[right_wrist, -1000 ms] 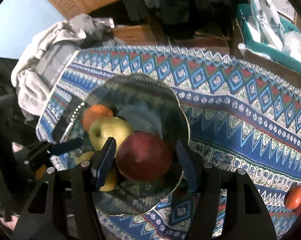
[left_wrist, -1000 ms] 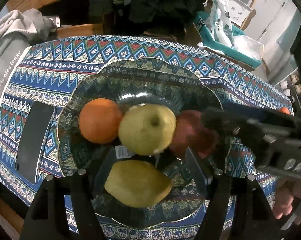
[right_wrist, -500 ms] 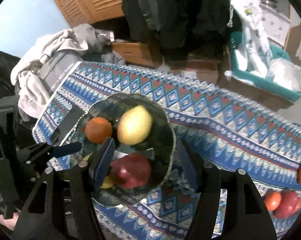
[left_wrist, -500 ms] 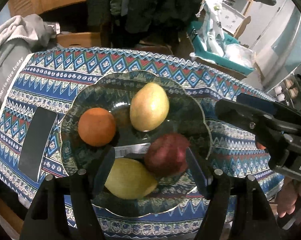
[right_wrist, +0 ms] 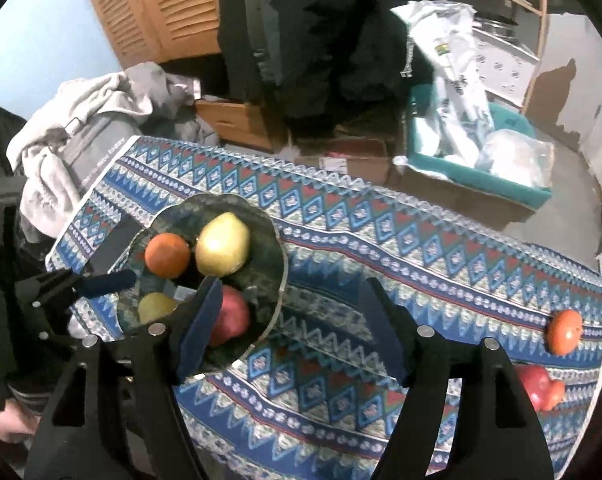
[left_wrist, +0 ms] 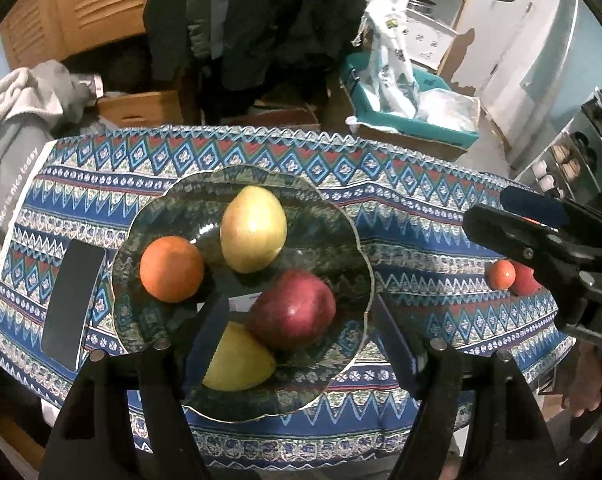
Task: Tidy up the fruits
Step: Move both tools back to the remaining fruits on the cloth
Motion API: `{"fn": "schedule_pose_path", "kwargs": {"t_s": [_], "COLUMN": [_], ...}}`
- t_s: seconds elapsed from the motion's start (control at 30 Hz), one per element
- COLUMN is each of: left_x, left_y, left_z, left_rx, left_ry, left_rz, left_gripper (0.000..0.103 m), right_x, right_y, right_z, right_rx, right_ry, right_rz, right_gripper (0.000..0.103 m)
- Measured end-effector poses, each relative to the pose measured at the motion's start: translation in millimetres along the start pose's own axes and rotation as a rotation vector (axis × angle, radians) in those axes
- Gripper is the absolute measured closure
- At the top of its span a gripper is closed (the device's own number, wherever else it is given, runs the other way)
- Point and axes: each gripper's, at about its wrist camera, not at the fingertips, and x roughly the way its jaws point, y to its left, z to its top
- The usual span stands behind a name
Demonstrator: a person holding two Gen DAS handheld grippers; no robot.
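Right tongs (right_wrist: 293, 328) just opened, now wide and empty above the plate (left_wrist: 341, 216); red apple (left_wrist: 293, 312) released there. Left tongs (left_wrist: 301, 344) wide, empty.

Louvered wooden doors (right_wrist: 149, 4), blue wall (right_wrist: 41, 40), perhaps concrete floor (right_wrist: 569, 184).

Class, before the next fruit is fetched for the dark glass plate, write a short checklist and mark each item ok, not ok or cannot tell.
1. Right gripper empty, jaws just opened: ok.
2. Left gripper open and empty: ok.
3. Dark red apple resting on the scalloped dark glass plate, clear of the pads: ok.
4. Orange and both yellow pears inside the plate rim: ok.
5. Loose fruits at the patterned tablecloth's far end, small orange fruit and red fruit, in view: ok.
6. Exact number of loose fruits: cannot tell.
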Motion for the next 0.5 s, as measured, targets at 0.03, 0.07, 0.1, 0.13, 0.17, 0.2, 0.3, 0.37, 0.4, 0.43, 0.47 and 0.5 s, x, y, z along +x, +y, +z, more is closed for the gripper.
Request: {"fn": "schedule_pose_path", "kwargs": {"t_s": [0.03,0.07,0.1,0.13,0.17,0.2,0.3,0.37,0.4,0.43,0.47,0.5], "left_x": [-1.4,-2.8,-3.7,-5.7,-6.7,-7.8,-10.0,-11.6,-12.4,-13.7,-15.1,-16.4], "left_y": [-2.5,-5.9,-9.0,-13.3,-16.8,-20.9,-31.9,-39.2,-43.4,-48.2,-53.6,-59.3], "left_z": [0.2,0.6,0.5,0.8,1.0,0.8,0.5,0.5,0.8,0.5,0.5,0.4], "left_rx": [0.003,0.007,0.01,0.019,0.028,0.039,0.062,0.076,0.082,0.09,0.1,0.111], "left_ry": [-0.001,-0.001,-0.003,-0.006,-0.009,-0.012,-0.016,-0.015,-0.015,-0.016,-0.019,-0.022], "left_rz": [-0.006,-0.013,-0.015,-0.017,-0.018,-0.018,-0.027,-0.038,-0.042,-0.046,-0.051,-0.052], "left_gripper": [0.027,0.026,0.026,0.026,0.025,0.025,0.025,0.025,0.025,0.025,0.025,0.025], "right_x": [-3.4,-5.7,-8.5,-11.3,-13.4,-16.0,-24.3,-31.0,-34.0,-37.4,-41.7,-44.6], "right_y": [-3.2,-5.3,-8.7,-12.1,-14.8,-18.5,-31.3,-41.3,-45.0,-49.4,-54.9,-58.1], "right_z": [-2.1,-3.4,-5.6,-7.9,-9.7,-12.2,-19.6,-25.7,-28.2,-30.6,-33.7,-36.1], "right_rx": [0.004,0.007,0.011,0.013,0.014,0.016,0.026,0.041,0.046,0.05,0.055,0.058], "right_ry": [0.0,0.0,0.001,0.001,0.002,0.002,0.003,0.002,0.001,-0.001,-0.003,-0.005], "right_rz": [-0.006,-0.009,-0.014,-0.023,-0.033,-0.044,-0.063,-0.072,-0.076,-0.08,-0.089,-0.095], "right_gripper": [0.029,0.029,0.029,0.028,0.028,0.028,0.028,0.028,0.028,0.028,0.028,0.028]}}
